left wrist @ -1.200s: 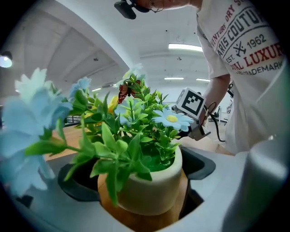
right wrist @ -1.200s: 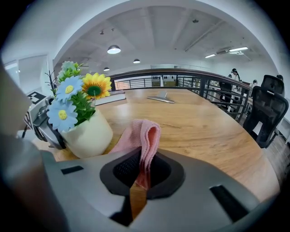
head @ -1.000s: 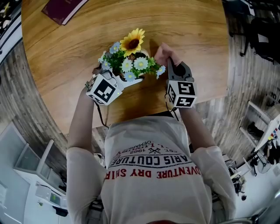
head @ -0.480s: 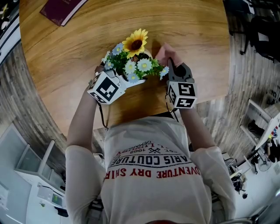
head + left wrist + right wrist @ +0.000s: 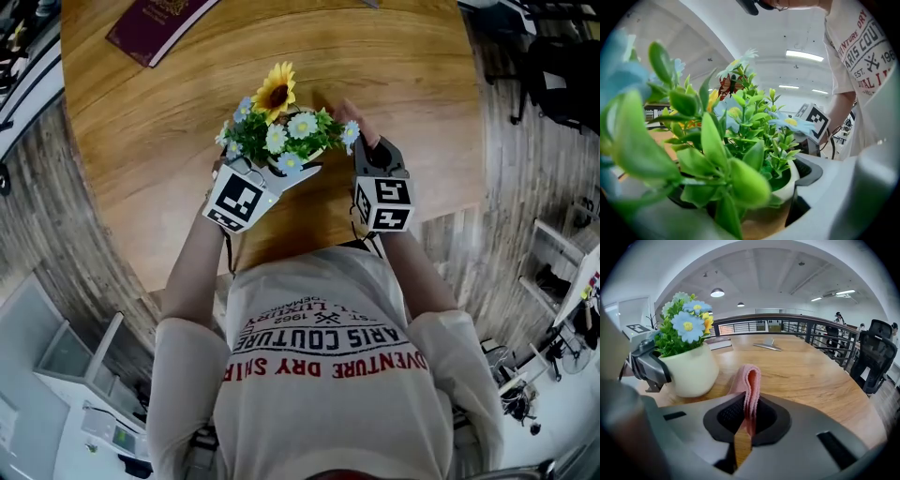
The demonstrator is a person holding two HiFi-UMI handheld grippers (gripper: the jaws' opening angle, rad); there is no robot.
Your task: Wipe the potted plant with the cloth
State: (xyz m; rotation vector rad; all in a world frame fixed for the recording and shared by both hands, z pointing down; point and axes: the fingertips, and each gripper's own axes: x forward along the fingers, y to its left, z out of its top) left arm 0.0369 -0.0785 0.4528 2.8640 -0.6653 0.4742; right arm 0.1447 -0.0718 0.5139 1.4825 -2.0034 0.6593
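The left tool (image 5: 754,215) is closed around the white ceramic pot of artificial flowers (image 5: 691,371), apparently steadying it on the round wooden surface (image 5: 801,371). Just right of that pot, the right tool (image 5: 745,427) pinches a folded pink cloth (image 5: 751,385) upright, seemingly ready to wipe its side.

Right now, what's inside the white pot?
Green leaves, blue and white daisies and a sunflower rise out of the white pot. The foliage covers the pot's inside, so any soil or base cannot be seen.
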